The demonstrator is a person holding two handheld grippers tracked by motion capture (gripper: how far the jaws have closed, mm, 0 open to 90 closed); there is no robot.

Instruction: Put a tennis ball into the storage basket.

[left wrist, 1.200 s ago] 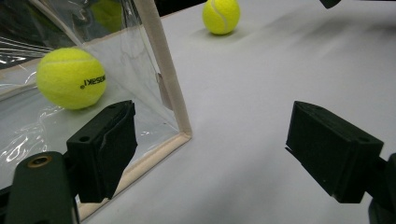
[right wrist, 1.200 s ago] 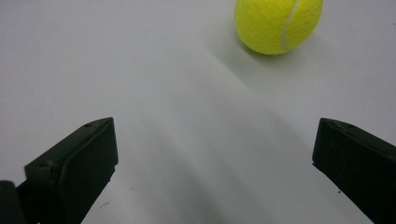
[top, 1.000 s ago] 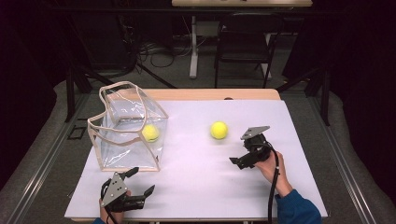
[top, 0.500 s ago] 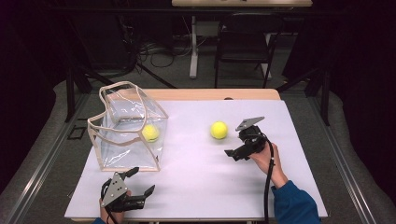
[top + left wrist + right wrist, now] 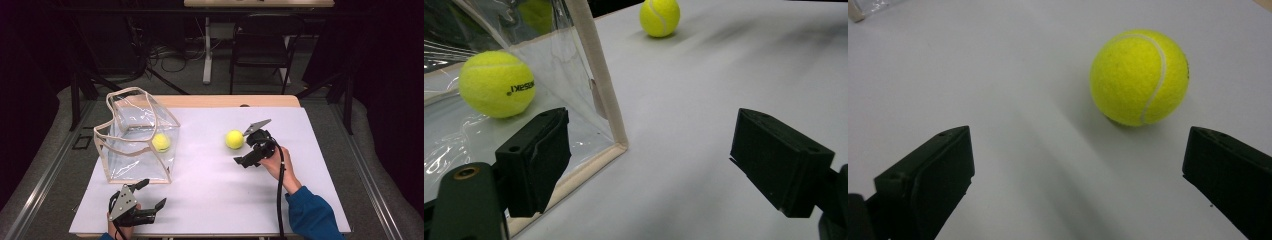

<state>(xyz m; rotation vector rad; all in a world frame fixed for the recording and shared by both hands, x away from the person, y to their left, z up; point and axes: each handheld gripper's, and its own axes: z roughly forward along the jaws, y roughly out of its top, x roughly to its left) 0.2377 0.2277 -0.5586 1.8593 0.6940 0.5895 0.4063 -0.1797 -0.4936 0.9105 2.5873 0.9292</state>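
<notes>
A yellow tennis ball [image 5: 234, 139] lies loose on the white table cover [image 5: 210, 190]. My right gripper [image 5: 244, 151] is open just right of it, jaws pointing at the ball without touching. In the right gripper view the ball [image 5: 1139, 76] sits ahead of the gripper [image 5: 1073, 180], nearer the right jaw. A second tennis ball [image 5: 161, 142] rests inside a clear plastic bag [image 5: 131, 131] with beige trim at the left. My left gripper [image 5: 152, 194] stands open near the front edge, below the bag. In its own view the left gripper [image 5: 659, 165] faces the bag's corner [image 5: 599, 85], the bagged ball [image 5: 496, 84] behind its left jaw.
The bag stands upright with its top open and handles up. The far loose ball [image 5: 659, 16] appears at the top of the left gripper view. A chair [image 5: 260, 50] and table legs stand on the floor beyond the table's far edge.
My right gripper has moved left and away from the person, closing in on the loose ball. The left gripper and both balls have stayed where they were.
</notes>
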